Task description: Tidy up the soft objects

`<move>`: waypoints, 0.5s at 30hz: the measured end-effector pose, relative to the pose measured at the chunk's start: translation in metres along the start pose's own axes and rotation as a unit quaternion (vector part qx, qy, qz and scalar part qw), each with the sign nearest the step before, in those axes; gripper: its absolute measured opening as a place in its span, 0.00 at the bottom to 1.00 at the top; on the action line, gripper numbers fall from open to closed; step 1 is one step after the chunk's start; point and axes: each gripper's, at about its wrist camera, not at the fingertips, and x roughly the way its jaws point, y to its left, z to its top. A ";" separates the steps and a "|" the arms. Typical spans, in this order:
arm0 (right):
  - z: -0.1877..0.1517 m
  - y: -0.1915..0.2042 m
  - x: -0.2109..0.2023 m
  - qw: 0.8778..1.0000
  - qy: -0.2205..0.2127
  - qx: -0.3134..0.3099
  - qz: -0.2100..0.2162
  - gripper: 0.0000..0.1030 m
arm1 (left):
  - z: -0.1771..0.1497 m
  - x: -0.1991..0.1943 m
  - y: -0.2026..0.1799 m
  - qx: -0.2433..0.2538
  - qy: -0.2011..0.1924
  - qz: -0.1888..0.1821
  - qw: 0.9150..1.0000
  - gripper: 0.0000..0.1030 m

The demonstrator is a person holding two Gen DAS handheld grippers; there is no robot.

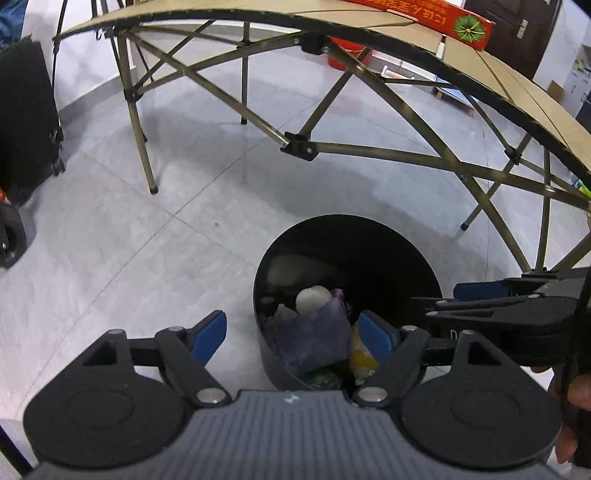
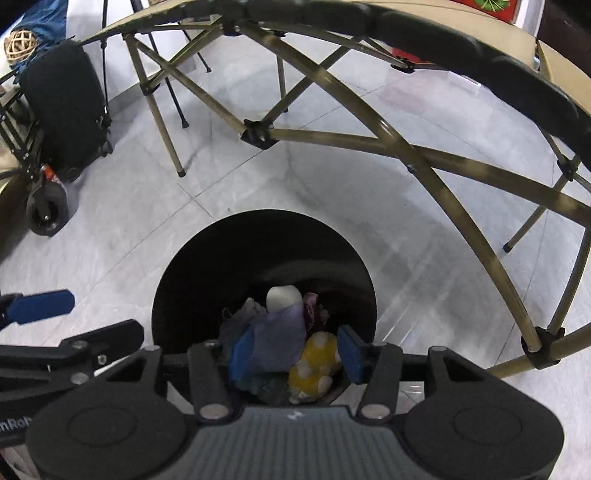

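Observation:
A black round bin (image 1: pixel 388 251) (image 2: pixel 192 266) stands on the grey tiled floor beside a folding table. Inside lie soft things: a purple cloth (image 1: pixel 314 339) (image 2: pixel 280 339), a white ball (image 1: pixel 313 298) (image 2: pixel 282 297), a yellow-and-white plush (image 2: pixel 317 363) (image 1: pixel 360 356) and a dark pink piece (image 2: pixel 314 312). My left gripper (image 1: pixel 293 338) hangs open over the bin's near left rim, nothing between its blue pads. My right gripper (image 2: pixel 295 352) hangs open above the bin's mouth, empty too. It also shows in the left wrist view at the right (image 1: pixel 480 299).
The folding table's frame (image 1: pixel 295 144) (image 2: pixel 258 134) and legs cross the floor behind the bin. A red box (image 1: pixel 443 18) lies on the tabletop. A black bag on a wheeled cart (image 2: pixel 62 110) (image 1: pixel 26 122) stands at the left. A hand (image 1: pixel 570 398) shows at the right edge.

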 end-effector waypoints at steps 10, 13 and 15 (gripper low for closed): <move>-0.025 -0.013 -0.080 0.993 -0.102 0.051 -0.011 0.48 | 0.000 -0.039 0.000 0.023 -0.047 -0.006 0.999 0.78; -0.048 -0.009 -0.132 0.985 -0.157 0.066 -0.012 0.48 | -0.012 -0.085 -0.003 0.027 -0.086 -0.012 0.996 0.79; -0.067 -0.004 -0.174 0.977 -0.201 0.072 -0.016 0.48 | -0.024 -0.121 -0.006 0.032 -0.119 -0.019 0.992 0.81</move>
